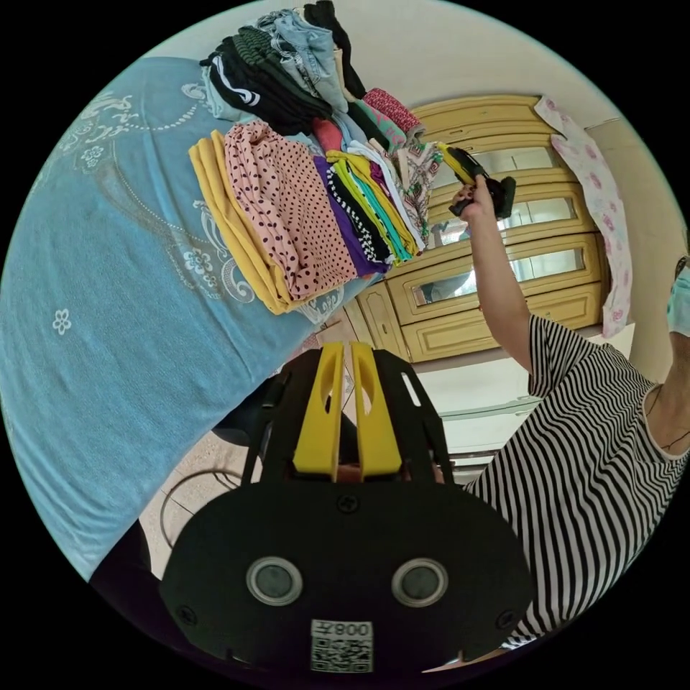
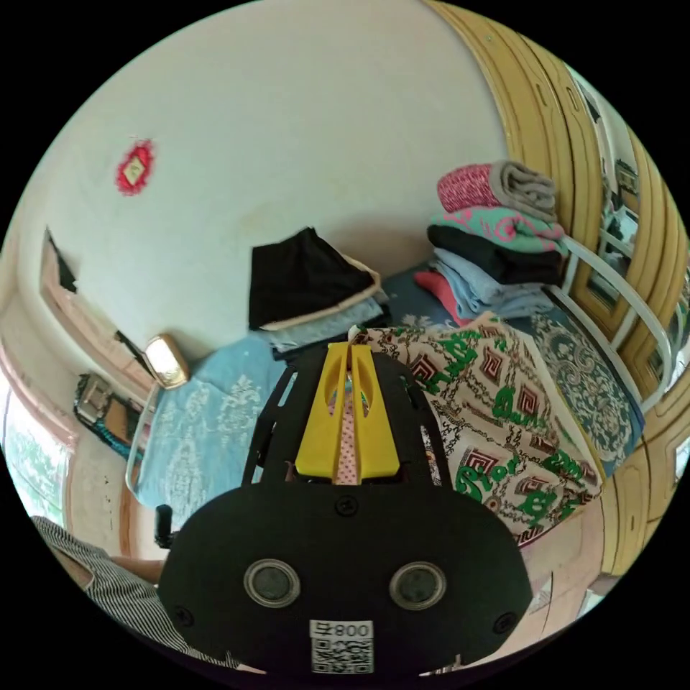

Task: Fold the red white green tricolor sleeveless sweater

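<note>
In the left gripper view, the left gripper has its yellow jaws nearly together with nothing between them, clenched on air off the edge of the light blue embroidered bedspread. Beyond it on the bed stands a row of folded clothes, a pink polka-dot piece nearest. Farther right, a hand holds the right gripper raised at the row's far end.

In the right gripper view, the right gripper has its jaws closed; a strip of pink dotted cloth shows between them, but whether they pinch it I cannot tell. The red, white and green patterned sleeveless sweater lies just right of and beyond this gripper, draped over the stack near the bed's edge. Farther off sit more folded piles.

The step looks like picking the sweater up. It likely calls for opening the jaws, taking one shoulder edge, single layer only, and lifting without dragging the neighbouring folds.
</note>
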The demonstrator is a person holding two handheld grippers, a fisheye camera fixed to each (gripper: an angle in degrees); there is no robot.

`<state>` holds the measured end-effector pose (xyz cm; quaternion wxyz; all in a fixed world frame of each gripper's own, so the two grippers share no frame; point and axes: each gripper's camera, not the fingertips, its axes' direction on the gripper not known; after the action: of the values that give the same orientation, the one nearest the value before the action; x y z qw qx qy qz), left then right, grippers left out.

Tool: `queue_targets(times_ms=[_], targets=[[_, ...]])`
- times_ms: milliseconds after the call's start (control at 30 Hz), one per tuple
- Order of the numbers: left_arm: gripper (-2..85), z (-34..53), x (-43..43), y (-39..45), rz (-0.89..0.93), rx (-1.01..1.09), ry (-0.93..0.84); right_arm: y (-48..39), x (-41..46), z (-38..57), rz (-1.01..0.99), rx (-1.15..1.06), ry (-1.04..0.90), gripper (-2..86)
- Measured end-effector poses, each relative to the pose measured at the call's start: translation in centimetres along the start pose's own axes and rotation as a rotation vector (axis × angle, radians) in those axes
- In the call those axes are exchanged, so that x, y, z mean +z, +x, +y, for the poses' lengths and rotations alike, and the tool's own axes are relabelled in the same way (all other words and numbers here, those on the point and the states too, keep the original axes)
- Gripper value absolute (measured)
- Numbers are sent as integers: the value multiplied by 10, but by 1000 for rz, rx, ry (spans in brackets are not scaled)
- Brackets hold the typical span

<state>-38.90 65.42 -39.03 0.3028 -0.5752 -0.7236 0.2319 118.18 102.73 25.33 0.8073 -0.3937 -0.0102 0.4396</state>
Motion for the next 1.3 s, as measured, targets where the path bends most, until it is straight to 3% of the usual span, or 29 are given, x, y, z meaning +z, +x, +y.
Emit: queue_targets(times_ms=[533, 833, 1100, 1300], targets=[[26, 158, -198, -25, -25, 107, 229, -135, -197, -160, -468, -415, 179, 2], [36, 297, -358, -43, -83, 146, 451, -226, -282, -224, -609, -555, 204, 2], [68, 447, -520, -48, -201, 203, 779, -292, -323, -260, -800, -642, 187, 1], [93, 501, -552, -59, -189, 255, 716, -342, -335, -279, -937, -692, 111, 2]])
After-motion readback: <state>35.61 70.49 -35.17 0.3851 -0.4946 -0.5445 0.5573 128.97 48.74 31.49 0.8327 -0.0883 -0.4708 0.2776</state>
